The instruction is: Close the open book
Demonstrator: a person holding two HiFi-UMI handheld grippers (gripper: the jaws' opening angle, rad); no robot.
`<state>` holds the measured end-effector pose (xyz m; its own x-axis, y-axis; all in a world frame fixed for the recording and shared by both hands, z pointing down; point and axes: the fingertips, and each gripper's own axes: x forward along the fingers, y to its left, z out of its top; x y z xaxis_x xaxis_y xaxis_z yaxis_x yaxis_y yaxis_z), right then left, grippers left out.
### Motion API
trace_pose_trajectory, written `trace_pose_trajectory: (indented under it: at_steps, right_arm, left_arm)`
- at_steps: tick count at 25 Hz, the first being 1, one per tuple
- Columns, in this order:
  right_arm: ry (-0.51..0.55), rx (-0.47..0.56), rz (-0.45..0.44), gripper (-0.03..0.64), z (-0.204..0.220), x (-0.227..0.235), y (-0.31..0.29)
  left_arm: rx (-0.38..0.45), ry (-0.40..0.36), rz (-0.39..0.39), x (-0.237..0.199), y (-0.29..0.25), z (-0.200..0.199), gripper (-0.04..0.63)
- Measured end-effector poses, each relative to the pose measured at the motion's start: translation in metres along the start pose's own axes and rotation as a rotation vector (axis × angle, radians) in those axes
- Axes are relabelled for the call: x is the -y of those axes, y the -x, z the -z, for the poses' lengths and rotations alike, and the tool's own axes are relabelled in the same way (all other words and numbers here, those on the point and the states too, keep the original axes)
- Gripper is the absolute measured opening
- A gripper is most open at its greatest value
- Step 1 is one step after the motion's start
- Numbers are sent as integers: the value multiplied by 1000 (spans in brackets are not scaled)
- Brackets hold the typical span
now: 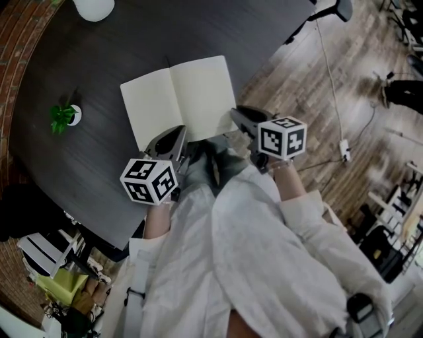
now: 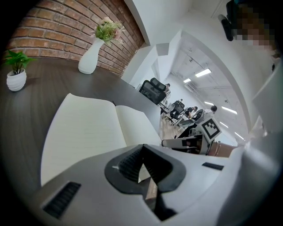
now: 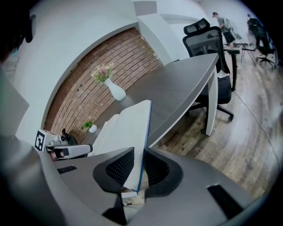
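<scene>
An open book [image 1: 178, 99] with blank cream pages lies on the dark round table [image 1: 132, 39]. My right gripper [image 1: 236, 115] is at the book's near right corner. In the right gripper view its pads [image 3: 118, 167] close on the right-hand leaf and blue cover edge [image 3: 142, 150], which stands between them. My left gripper [image 1: 177, 135] sits at the near edge of the left page [image 2: 88, 128]. Its jaws [image 2: 142, 148] meet at the tips with nothing clearly gripped.
A small potted plant [image 1: 65, 116] stands left of the book and a white vase [image 1: 94, 8] at the table's far edge by the brick wall. An office chair [image 3: 212, 48] sits at the table's far side. A cable and plug [image 1: 344, 148] lie on the wooden floor.
</scene>
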<state>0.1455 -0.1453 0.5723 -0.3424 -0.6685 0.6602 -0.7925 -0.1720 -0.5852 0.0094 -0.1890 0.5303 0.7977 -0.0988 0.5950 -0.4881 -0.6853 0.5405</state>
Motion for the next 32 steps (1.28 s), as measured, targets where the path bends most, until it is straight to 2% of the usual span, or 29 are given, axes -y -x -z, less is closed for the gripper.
trace_pose_trajectory:
  at_steps: [3,9,17,21,32]
  right_arm:
    - [28,5,9,57,-6,-5,7]
    - [31,38,-38,38,-20,-24,25]
    - [167,84,-5,26,-48,-46,35]
    - [225,108,-10,23,-67,-64,34]
    - [314,107,-127,20,-81,-129,32]
  left_arm:
    - [12,2,-3,-2,3,-1,5]
    - [44,4,-9,-4,11,-6,5]
    - [110,15,-26,-11,28,-16,5]
    - [117,-5,-26,-13,36,-18,5]
    - [179,39,-57,-18,61,-9,5]
